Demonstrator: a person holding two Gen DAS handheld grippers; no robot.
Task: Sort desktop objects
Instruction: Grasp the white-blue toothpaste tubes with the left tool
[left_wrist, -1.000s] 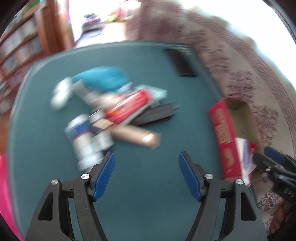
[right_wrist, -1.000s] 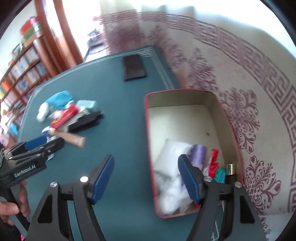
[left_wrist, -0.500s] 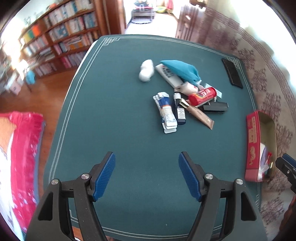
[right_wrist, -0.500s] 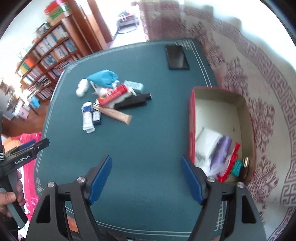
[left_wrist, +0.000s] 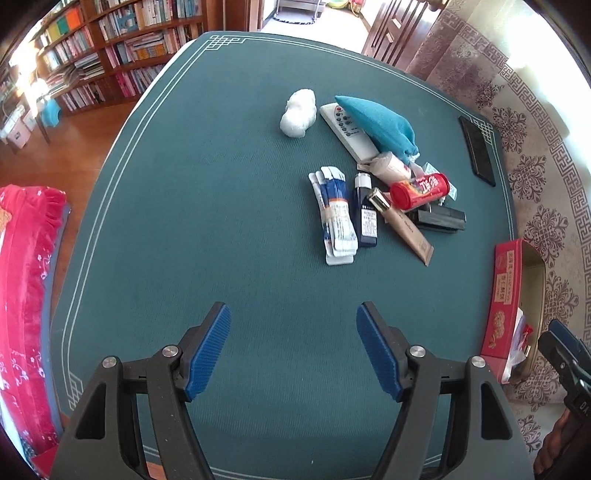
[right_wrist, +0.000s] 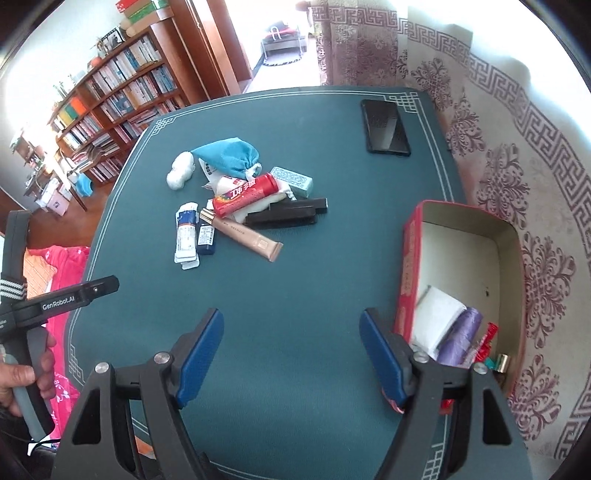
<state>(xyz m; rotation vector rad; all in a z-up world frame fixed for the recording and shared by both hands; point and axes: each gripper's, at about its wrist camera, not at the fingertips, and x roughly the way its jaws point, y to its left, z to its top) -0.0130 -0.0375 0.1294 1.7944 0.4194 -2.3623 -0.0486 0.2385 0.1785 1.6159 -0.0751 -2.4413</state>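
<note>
Between picks: my left gripper (left_wrist: 293, 349) and right gripper (right_wrist: 291, 354) hang released, empty. Next, select an item from the pile (right_wrist: 236, 206) at 11 o'clock for the red box (right_wrist: 410, 258).

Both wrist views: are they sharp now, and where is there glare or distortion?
Left wrist view: sharp, the red tube print is legible; fisheye bends the green table edges; the top right corner is washed out. Right wrist view: also sharp; window glare whitens the upper corners; the red box looks curved; the dark phone shows no strong reflection.
</note>
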